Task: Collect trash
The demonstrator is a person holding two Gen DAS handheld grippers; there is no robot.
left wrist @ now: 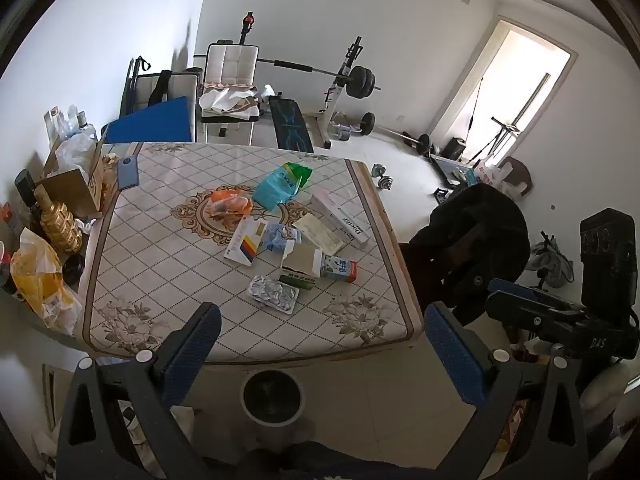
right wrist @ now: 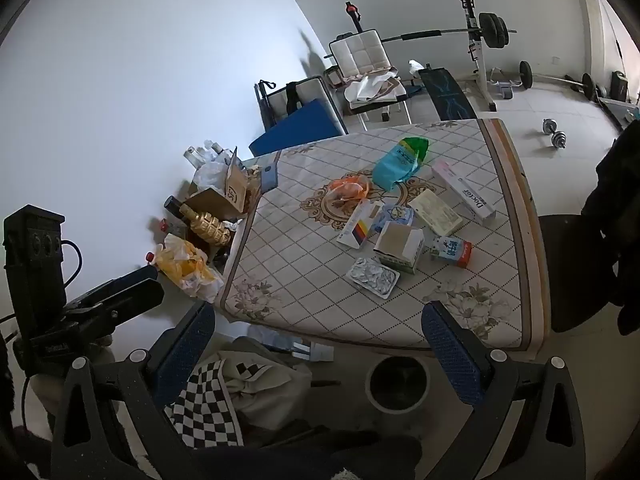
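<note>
Trash lies spread on a patterned table (left wrist: pixel 160 256) (right wrist: pixel 304 276): a foil blister tray (left wrist: pixel 273 294) (right wrist: pixel 373 277), a small milk carton (left wrist: pixel 339 269) (right wrist: pixel 451 252), an open cardboard box (left wrist: pixel 301 263) (right wrist: pixel 399 247), a teal bag (left wrist: pixel 280 185) (right wrist: pixel 398 165), an orange wrapper (left wrist: pixel 230 202) (right wrist: pixel 349 189) and a long white box (left wrist: pixel 344 222) (right wrist: pixel 466 192). A round bin (left wrist: pixel 273 398) (right wrist: pixel 398 385) stands on the floor by the table's near edge. My left gripper (left wrist: pixel 322 330) and right gripper (right wrist: pixel 318 330) both hang open and hold nothing, short of the table.
Bottles, a yellow bag (left wrist: pixel 40 284) (right wrist: pixel 186 266) and a carton crowd the ledge left of the table. A dark chair with a black coat (left wrist: pixel 476 248) stands on the right. A checkered cloth (right wrist: pixel 224 392) lies on the floor. Weight bench and barbells fill the back.
</note>
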